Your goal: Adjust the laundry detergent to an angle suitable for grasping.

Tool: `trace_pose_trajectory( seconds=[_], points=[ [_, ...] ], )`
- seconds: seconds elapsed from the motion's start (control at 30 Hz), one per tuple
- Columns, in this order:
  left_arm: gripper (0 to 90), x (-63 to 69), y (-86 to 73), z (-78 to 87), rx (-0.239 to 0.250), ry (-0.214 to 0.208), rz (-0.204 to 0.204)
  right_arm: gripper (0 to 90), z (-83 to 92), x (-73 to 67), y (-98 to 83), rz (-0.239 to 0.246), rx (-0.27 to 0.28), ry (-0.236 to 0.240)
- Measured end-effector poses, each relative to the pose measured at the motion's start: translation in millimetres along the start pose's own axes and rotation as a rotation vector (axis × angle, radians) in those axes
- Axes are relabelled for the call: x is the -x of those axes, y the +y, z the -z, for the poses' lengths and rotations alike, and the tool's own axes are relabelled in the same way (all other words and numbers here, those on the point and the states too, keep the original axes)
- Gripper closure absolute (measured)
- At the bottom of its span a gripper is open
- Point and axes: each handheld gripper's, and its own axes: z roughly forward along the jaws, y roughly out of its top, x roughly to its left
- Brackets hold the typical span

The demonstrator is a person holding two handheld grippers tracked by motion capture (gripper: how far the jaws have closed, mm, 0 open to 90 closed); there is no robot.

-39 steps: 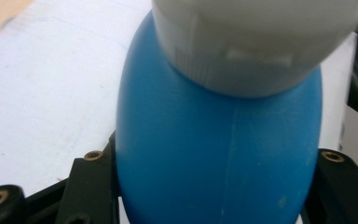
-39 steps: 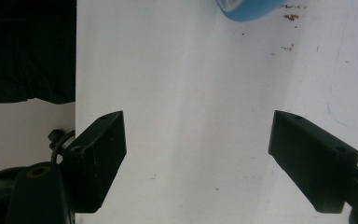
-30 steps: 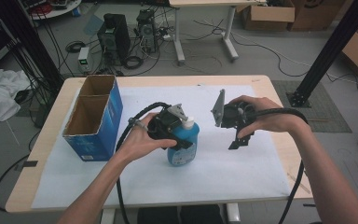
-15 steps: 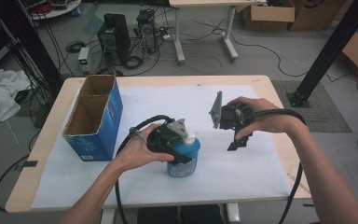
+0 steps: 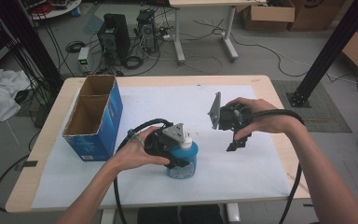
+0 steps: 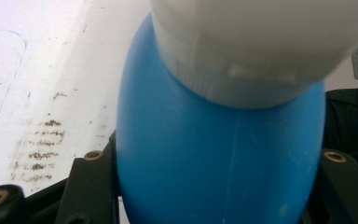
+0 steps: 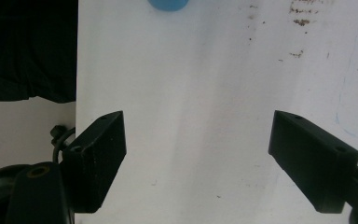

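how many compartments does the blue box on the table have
2. The blue box at the table's left has a far compartment and a near compartment, split by a cardboard divider; both look empty.

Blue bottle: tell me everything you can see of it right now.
The bottle is a squat, rounded body of blue plastic, translucent-looking, with a white cap on top. A faint mould seam runs down its side in the left gripper view. It stands upright on the white paper near the table's front edge, right of the cardboard box. The left gripper is shut on its body, one black jaw on each side. The right gripper hangs apart, open.
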Motion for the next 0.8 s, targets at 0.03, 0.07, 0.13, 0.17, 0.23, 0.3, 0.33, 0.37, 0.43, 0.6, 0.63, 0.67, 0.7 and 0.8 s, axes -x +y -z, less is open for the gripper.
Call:
trace_pose_trajectory(
  seconds=[0.03,0.07,0.13,0.17,0.23,0.3,0.33,0.37,0.43,0.6,0.63,0.67,0.7,0.8],
  points=[
    [42.4,0.0,-0.5,-0.1,0.003,0.0,-0.004,19.0,0.0,-0.1,0.3,-0.001,0.0,0.0],
    [42.3,0.0,-0.5,-0.1,0.003,0.0,-0.004,19.0,0.0,-0.1,0.3,-0.001,0.0,0.0],
    [42.3,-0.2,-0.6,-0.3,0.004,-0.001,-0.006,19.0,-0.1,-0.2,0.4,0.001,0.0,0.001],
    [42.3,-0.2,-0.7,-0.2,0.005,-0.002,-0.002,19.0,-0.2,-0.2,0.4,-0.001,0.001,0.001],
    [42.1,-0.1,-0.6,-0.3,0.003,-0.002,0.001,19.0,-0.2,-0.2,0.1,-0.001,-0.001,0.001],
    [42.1,0.1,-0.5,-0.3,0.003,0.0,0.001,19.0,-0.2,-0.4,-0.1,-0.002,0.001,0.001],
    [42.1,0.1,-0.5,-0.2,0.003,0.0,0.001,19.0,-0.1,-0.4,-0.1,-0.002,0.001,0.0],
    [41.9,-0.2,-0.6,-0.2,0.004,-0.001,0.002,19.0,-0.2,-0.4,-0.3,-0.003,0.001,0.002],
    [41.8,0.0,-0.6,-0.3,0.003,0.0,0.004,18.9,0.4,0.1,-0.9,-0.006,0.007,-0.001],
    [41.3,0.9,-0.5,-1.1,-0.001,0.007,0.008,19.0,-0.1,0.3,-1.1,-0.004,0.004,0.002],
    [41.1,1.0,-0.5,-1.4,-0.002,0.004,0.008,18.9,-0.2,0.5,-1.1,-0.006,0.004,0.002],
    [40.1,1.0,-0.5,-1.4,-0.002,0.004,0.008,18.9,-0.2,0.5,-1.1,-0.006,0.004,0.002],
    [40.1,1.2,-0.5,-1.5,-0.004,0.003,0.008,19.0,-0.2,0.7,-1.1,-0.005,0.003,0.0],
    [37.0,1.5,-0.1,-1.8,-0.007,0.006,-0.001,18.9,-0.3,0.3,-0.8,-0.005,0.004,0.002]
  ],
)
